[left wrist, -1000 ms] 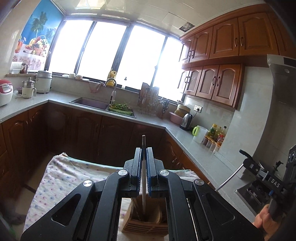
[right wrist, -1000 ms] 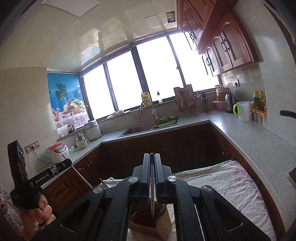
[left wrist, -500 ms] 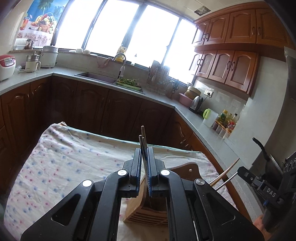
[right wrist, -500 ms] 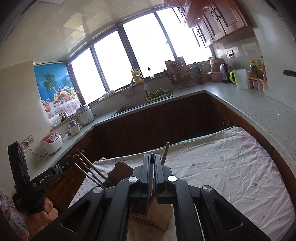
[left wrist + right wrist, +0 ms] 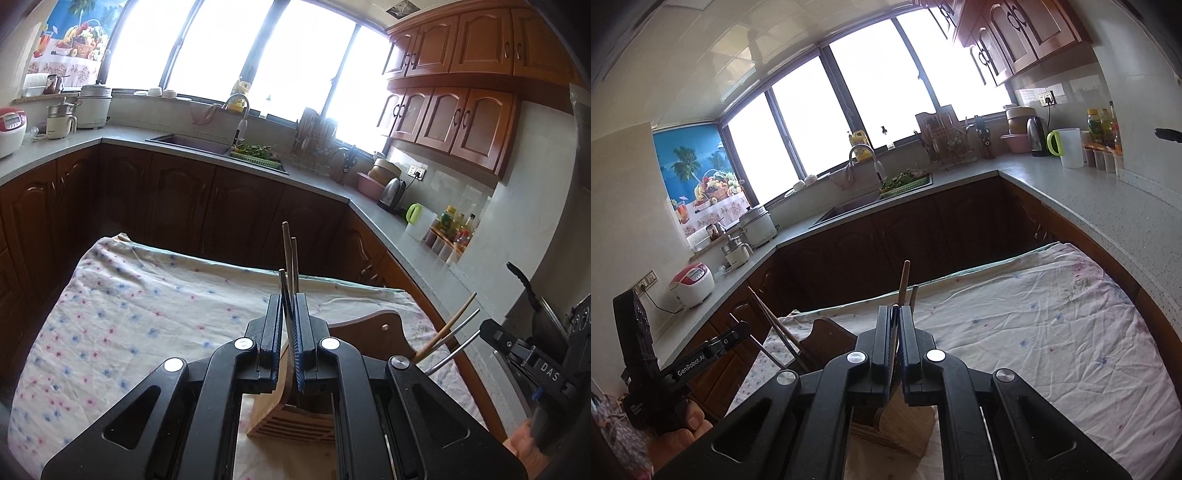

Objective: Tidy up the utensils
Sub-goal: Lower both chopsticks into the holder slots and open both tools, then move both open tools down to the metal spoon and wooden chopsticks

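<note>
Both the left gripper [image 5: 289,314] and the right gripper [image 5: 896,325] grasp chopsticks [image 5: 286,251] above the wooden holder [image 5: 291,421]; putting them in remains, I judge.

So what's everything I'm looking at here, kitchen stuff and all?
Utensil holder: one, pale wood, on the table below both claws.
Sticks: several, wood and metal, clamped in each claw, others leaning aside.
Board: one, dark wood, beside the holder.
Tablecloth: one, white with coloured dots, over the table.
Sink: one, dark, under the window.
Green basket: one, beside the sink.
Kettle: one, steel, corner counter.
Jug: one, white, green handle.
Rice cooker: one, red and white.
Left claw: black, shut on sticks.
Right claw: black, shut on sticks.
</note>
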### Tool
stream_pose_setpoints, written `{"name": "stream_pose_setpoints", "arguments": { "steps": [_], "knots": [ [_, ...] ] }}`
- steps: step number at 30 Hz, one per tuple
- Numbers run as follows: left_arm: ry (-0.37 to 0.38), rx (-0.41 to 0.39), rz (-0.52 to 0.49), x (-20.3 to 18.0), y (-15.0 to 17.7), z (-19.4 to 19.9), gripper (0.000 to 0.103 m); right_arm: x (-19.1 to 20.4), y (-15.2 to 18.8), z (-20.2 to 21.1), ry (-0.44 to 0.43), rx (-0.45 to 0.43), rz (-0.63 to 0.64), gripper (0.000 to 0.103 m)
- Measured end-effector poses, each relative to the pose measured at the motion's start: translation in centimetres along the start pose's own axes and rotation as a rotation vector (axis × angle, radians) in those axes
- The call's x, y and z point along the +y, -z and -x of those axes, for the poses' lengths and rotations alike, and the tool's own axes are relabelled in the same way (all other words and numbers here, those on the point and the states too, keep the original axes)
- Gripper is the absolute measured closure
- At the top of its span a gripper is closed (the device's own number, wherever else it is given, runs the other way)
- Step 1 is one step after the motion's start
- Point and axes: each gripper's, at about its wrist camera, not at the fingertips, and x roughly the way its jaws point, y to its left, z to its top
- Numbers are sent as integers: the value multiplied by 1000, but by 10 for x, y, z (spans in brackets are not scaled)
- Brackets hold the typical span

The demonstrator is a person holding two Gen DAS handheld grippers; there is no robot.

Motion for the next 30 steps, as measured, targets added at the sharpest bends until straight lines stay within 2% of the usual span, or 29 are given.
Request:
{"name": "stream_pose_setpoints", "arguments": {
  "steps": [1,3,5,6,7,8,9,11,13,17,25,30],
  "knots": [
    [-3,4,2,0,0,0,96,0,0,1,-2,-1,-3,94],
    [-6,13,11,2,-1,1,85,-3,0,2,-10,-5,-16,91],
    [-11,10,25,5,-1,5,59,-4,0,7,-21,-18,-23,69],
    [-10,3,32,6,0,9,57,-4,0,10,-27,-27,-26,63],
    [-12,1,35,6,0,12,55,-5,0,14,-35,-37,-28,49],
    [-17,3,36,7,0,15,47,-4,0,18,-38,-48,-30,39],
    [-19,4,39,7,1,19,43,-4,0,23,-39,-57,-30,35],
    [-23,-3,38,7,4,28,31,-3,2,30,-48,-67,-33,21],
    [-43,-5,21,7,8,37,24,-3,6,38,-53,-71,-30,17],
    [-54,1,6,7,19,57,19,-3,15,55,-57,-70,-20,12],
    [-73,31,-32,3,48,94,16,-2,42,91,-47,-51,-2,4],
    [-79,80,-54,-1,75,110,15,-12,62,113,-25,-27,-16,4]
  ]
}}
